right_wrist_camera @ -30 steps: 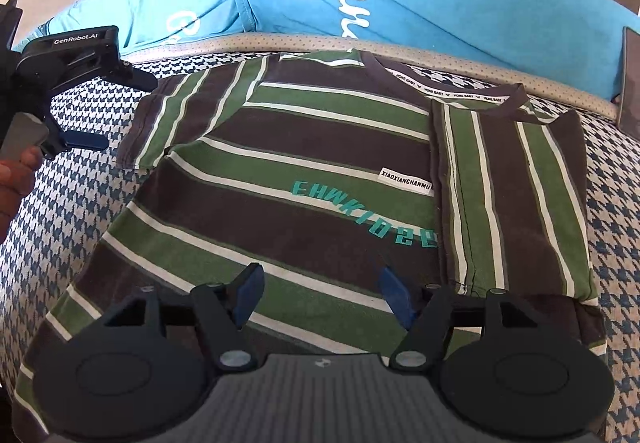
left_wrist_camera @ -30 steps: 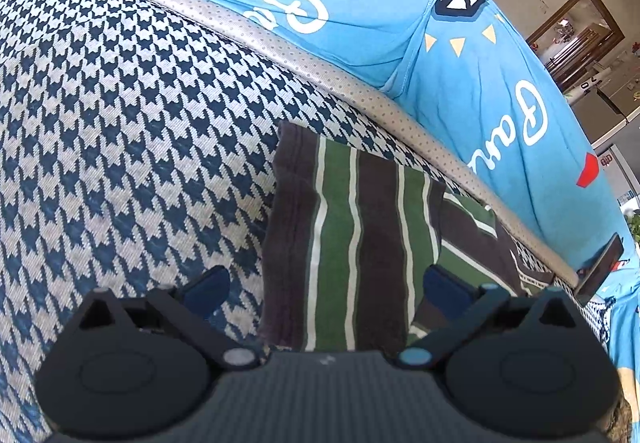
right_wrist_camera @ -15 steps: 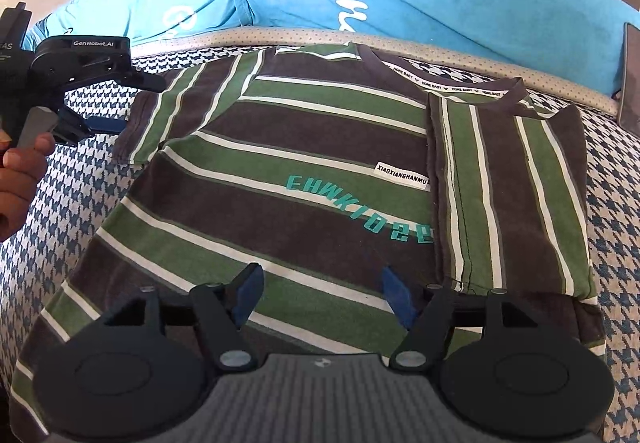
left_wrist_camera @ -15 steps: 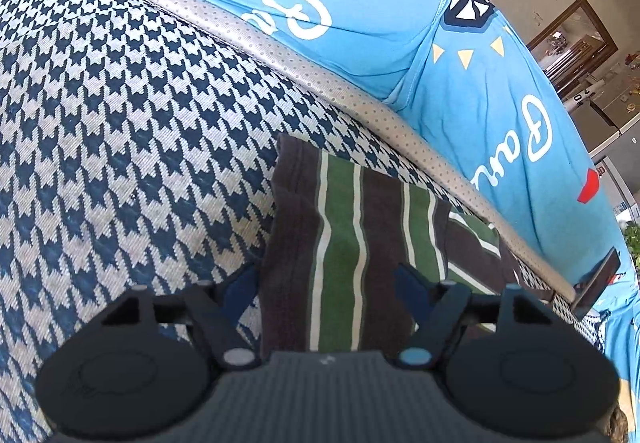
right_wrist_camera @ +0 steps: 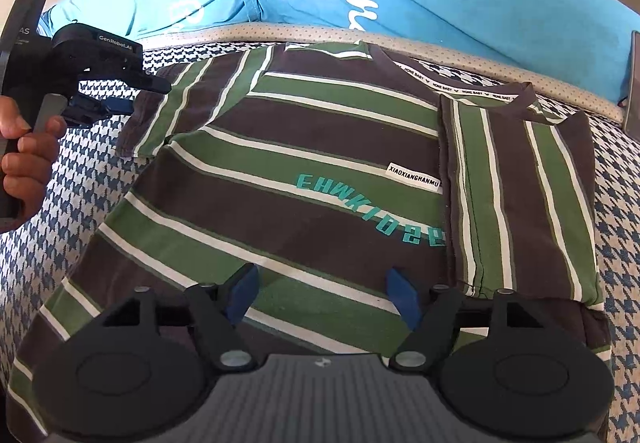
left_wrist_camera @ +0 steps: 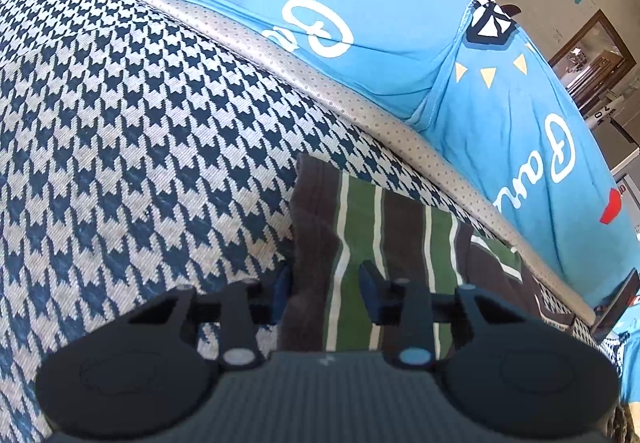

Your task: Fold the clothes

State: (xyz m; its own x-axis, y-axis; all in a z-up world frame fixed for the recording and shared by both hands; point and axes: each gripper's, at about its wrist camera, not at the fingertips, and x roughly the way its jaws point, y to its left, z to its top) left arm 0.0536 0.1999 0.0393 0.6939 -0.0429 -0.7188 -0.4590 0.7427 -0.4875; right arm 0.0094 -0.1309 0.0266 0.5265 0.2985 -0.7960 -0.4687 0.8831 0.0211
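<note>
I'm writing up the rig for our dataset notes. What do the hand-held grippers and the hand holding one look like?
Both hand-held grippers, left and right, are matte black with blue finger pads, round side discs and a ribbed grey centre. White "GenRobot.AI" lettering marks the left one. The bare hand shows no sleeve.

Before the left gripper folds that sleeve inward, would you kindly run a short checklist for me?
1. Left gripper straddles the sleeve hem: ok.
2. Left jaws clamped on the fabric: not ok, a gap remains.
3. Right gripper open above the striped shirt: ok, holding nothing.
4. Other sleeve already folded inward: ok.
5. Shirt lies flat on the houndstooth cover: ok.
6. Both sleeve layers between the fingers: cannot tell.
</note>
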